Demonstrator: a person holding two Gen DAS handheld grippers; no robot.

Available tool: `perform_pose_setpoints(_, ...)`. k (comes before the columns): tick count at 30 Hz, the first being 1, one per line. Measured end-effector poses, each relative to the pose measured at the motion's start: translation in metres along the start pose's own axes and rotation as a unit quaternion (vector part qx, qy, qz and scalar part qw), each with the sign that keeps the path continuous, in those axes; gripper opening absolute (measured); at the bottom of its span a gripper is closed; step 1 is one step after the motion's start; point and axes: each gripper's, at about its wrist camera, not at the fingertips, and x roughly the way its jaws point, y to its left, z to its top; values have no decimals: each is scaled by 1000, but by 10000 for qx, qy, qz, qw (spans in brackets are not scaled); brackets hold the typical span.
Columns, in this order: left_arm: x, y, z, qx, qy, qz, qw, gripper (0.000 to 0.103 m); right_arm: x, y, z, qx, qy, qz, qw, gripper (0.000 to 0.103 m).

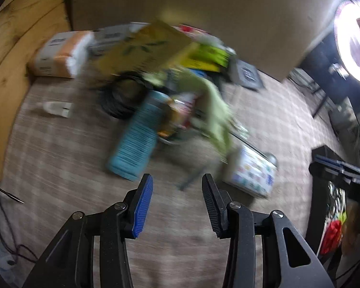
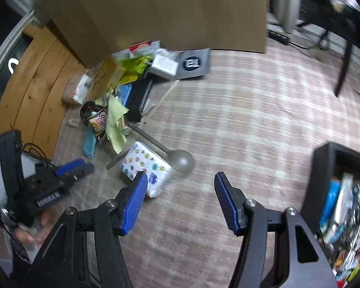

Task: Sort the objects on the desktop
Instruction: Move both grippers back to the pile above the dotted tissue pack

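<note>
A cluttered pile lies on the plaid cloth. It holds a teal box point(image 1: 134, 139), a pale green cloth point(image 1: 216, 110), a yellow box point(image 1: 146, 48), a black cable coil point(image 1: 117, 100) and a patterned tissue pack point(image 1: 252, 175). My left gripper point(image 1: 177, 180) is open and empty just in front of the teal box. In the right wrist view the tissue pack point(image 2: 146, 165), a grey ladle point(image 2: 180, 160) and the green cloth point(image 2: 115, 122) lie ahead. My right gripper point(image 2: 180, 180) is open and empty near the tissue pack. The left gripper point(image 2: 74, 168) shows at the left.
A black bin point(image 2: 333, 158) with sorted items stands at the right, also seen in the left view point(image 1: 324, 153). A cardboard sheet point(image 2: 156, 12) stands behind the pile. A wooden board point(image 2: 33, 86) lies left. A white tissue pack point(image 1: 60, 52) and a white adapter point(image 1: 57, 108) lie far left.
</note>
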Motion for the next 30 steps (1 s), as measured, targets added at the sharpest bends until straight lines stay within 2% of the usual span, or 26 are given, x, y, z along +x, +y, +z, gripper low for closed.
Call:
perform_pose_setpoints(7, 2, 37, 19, -184, -6, 72, 9998, 44, 34, 22, 21, -381, 318, -6, 9988, 56)
perform_pose_setpoints(13, 20, 25, 25, 313, 105, 243, 9992, 47, 56, 40, 31, -791, 541, -53, 9954, 56)
perform_pose_setpoints(17, 27, 20, 28, 298, 137, 206, 9992, 47, 70, 49, 36, -1024, 658, -165, 9924, 56)
perform_pose_setpoints(20, 26, 12, 24, 304, 123, 56, 9994, 47, 77, 48, 41, -1013, 716, -140, 9922, 55)
perform_pose_setpoints(23, 24, -3, 14, 421, 164, -243, 9987, 47, 80, 43, 44, -841, 754, -58, 9936, 46)
perform_pose_setpoints(28, 30, -43, -9, 812, 424, -576, 9941, 47, 71, 38, 42, -626, 785, 391, 9942, 46)
perform_pose_setpoints(30, 34, -55, -17, 856, 556, -750, 9919, 47, 68, 37, 41, -616, 788, 431, 9941, 46)
